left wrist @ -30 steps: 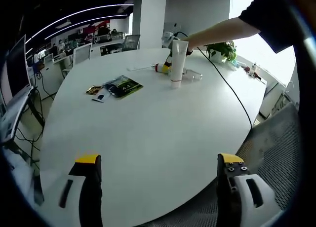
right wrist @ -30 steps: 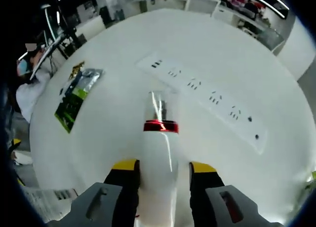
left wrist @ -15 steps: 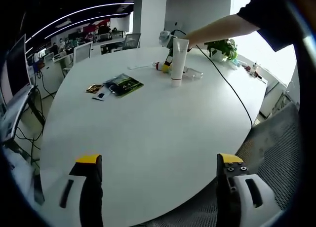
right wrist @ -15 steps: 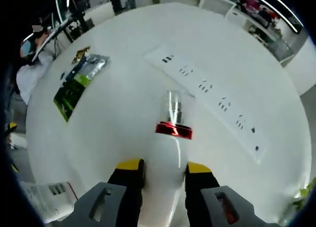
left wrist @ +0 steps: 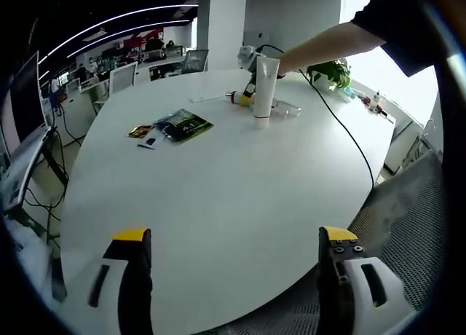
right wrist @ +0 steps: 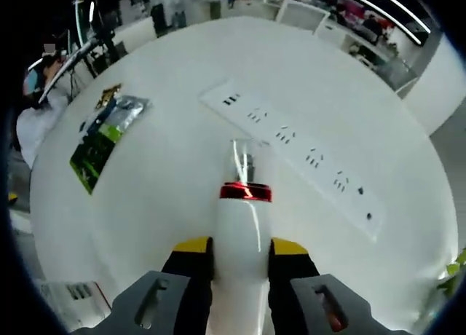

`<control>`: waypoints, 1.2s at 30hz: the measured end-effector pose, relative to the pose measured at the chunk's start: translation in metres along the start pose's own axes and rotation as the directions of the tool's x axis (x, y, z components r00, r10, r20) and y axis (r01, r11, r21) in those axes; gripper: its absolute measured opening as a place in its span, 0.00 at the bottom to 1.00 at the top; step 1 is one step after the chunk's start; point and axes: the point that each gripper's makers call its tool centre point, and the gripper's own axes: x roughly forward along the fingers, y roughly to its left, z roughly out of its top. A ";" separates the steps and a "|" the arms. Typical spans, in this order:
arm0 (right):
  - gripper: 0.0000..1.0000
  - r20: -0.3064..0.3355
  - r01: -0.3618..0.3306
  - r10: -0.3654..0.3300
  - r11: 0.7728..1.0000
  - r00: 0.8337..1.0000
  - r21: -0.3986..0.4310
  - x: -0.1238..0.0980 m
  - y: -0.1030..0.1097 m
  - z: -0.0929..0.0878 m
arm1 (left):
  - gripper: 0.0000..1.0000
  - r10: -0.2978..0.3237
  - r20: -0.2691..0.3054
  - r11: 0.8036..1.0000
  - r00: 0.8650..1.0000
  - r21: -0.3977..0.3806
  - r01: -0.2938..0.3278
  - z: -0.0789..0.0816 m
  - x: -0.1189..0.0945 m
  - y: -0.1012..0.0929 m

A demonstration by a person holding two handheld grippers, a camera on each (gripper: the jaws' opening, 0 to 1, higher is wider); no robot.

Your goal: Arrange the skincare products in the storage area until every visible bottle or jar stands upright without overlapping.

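Right gripper (right wrist: 240,249): fingers pinched on a white bottle (right wrist: 239,226) with a red band and clear cap, held above the surface (right wrist: 167,175).
Left gripper (left wrist: 233,240): fingers spread wide with nothing between them, low over the near edge of the surface.
White tube (left wrist: 264,87): upright near the far edge, right gripper beside it.
Packets (left wrist: 178,127): flat toward the left edge.
Power strip (right wrist: 291,156): flat, just beyond the held bottle.
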 end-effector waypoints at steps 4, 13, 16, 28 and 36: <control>0.20 0.021 0.011 -0.011 1.000 1.000 -0.015 -0.005 -0.001 -0.002 | 0.88 0.000 0.001 1.000 1.000 0.001 0.000 0.001 0.000 -0.001; 0.20 0.107 0.015 -0.018 0.999 0.994 0.032 -0.021 -0.015 0.003 | 0.87 -0.006 -0.001 1.000 1.000 0.010 0.006 0.002 -0.001 -0.004; 0.20 0.138 0.010 -0.016 0.999 0.990 0.043 -0.030 -0.017 0.007 | 0.87 -0.005 0.000 1.000 1.000 0.014 0.005 0.004 -0.002 -0.005; 0.20 0.258 -0.017 -0.014 0.993 0.966 0.118 -0.072 -0.026 0.017 | 0.88 -0.013 0.013 0.999 1.000 0.031 0.013 0.005 -0.003 -0.006; 0.20 0.290 -0.013 -0.030 0.989 0.957 0.146 -0.083 -0.040 0.014 | 0.88 -0.016 0.014 0.997 1.000 0.072 0.015 0.006 -0.004 -0.010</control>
